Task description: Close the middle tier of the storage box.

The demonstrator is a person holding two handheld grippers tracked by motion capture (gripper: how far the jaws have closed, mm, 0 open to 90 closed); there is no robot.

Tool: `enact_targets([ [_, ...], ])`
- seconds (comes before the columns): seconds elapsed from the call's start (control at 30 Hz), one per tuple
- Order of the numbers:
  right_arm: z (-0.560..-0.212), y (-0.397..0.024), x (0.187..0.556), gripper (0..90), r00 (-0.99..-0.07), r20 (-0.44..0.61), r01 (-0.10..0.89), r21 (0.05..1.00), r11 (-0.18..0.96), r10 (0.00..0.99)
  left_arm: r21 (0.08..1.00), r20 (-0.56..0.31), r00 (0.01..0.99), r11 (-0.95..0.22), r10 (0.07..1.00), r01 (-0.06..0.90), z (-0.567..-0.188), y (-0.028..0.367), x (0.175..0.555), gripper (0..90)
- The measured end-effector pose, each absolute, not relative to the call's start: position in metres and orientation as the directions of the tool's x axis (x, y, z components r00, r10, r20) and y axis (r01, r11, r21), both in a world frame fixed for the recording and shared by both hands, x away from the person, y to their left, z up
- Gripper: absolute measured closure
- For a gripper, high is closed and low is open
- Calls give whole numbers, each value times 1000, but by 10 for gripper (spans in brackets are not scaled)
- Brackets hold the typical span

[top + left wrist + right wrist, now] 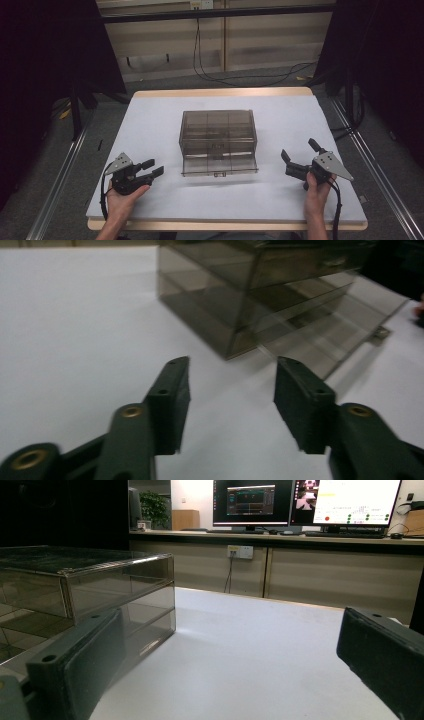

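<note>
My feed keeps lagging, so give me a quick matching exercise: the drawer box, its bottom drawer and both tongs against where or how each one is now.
Things:
1. drawer box
2. bottom drawer
3. left tongs
4. right tongs

Places or states:
A. open, empty, near the table's right edge
B. pulled partly out toward the person
C. middle of the white table, smoky and see-through
D. open, empty, left of the box near the front edge

Pairs: 1-C, 2-B, 3-D, 4-A
</note>
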State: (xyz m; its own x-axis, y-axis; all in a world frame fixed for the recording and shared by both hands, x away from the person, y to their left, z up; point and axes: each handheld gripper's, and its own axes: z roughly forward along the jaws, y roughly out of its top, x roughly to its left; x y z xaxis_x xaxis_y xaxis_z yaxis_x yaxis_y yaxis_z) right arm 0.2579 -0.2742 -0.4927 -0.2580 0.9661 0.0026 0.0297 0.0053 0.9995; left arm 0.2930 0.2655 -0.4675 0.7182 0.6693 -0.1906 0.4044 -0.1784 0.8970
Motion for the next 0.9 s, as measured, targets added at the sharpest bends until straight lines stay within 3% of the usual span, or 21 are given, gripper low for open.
enact_targets([
  [0.1,-493,-274,258,0,-258,3,31,1000,5,966,889,-136,739,-247,660,384,-464,257,286,602],
  [0.43,-493,-274,258,0,-258,1,29,1000,6,966,869,-157,771,-285,617,404,-460,246,277,891],
  [0.47,-493,-274,258,0,-258,2,30,1000,6,966,872,-185,778,-265,600,411,-461,245,277,891],
  [0.9,-493,-274,258,0,-259,1,30,1000,7,966,872,-140,849,-344,510,350,-456,219,262,900],
])
